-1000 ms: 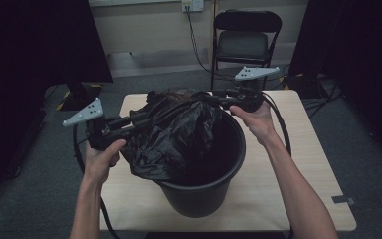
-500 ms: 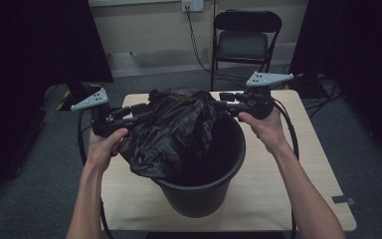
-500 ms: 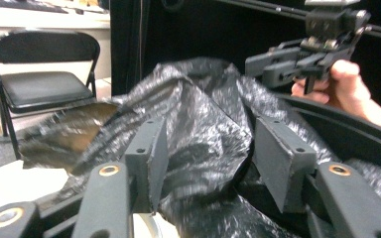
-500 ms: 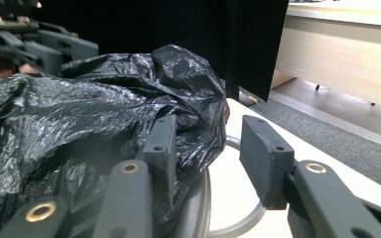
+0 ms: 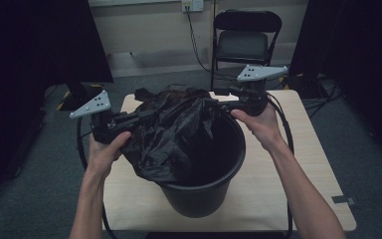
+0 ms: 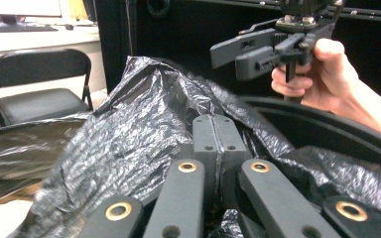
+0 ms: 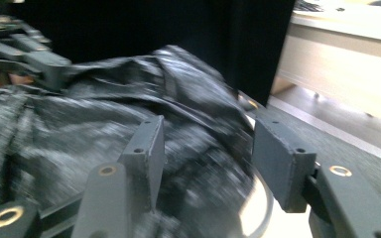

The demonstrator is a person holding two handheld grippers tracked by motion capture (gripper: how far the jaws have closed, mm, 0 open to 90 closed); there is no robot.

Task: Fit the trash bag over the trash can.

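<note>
A black bucket (image 5: 201,196) stands mid-table with a crumpled black bag (image 5: 169,134) draped over its left and far rim. My left gripper (image 5: 149,115) comes in from the left. Its jaws have just been closing and now meet (image 6: 221,131) on a fold of the bag (image 6: 129,144). My right gripper (image 5: 216,103) hovers at the far rim, pointing left. Its jaws have just been opening and stand apart (image 7: 213,148), with the bag (image 7: 79,124) lying past them untouched. The right gripper (image 6: 226,60) is also seen above the bucket rim (image 6: 327,129).
The bucket sits on a light wooden table (image 5: 303,164) with a strip of tape (image 5: 345,200) near its right front corner. A black folding chair (image 5: 246,45) stands behind the table. Dark curtains hang at both sides, and cables trail from both grippers.
The left gripper has risen a little and shifted in along the bag's left side. The right gripper has moved slightly up and to the right at the far rim.
</note>
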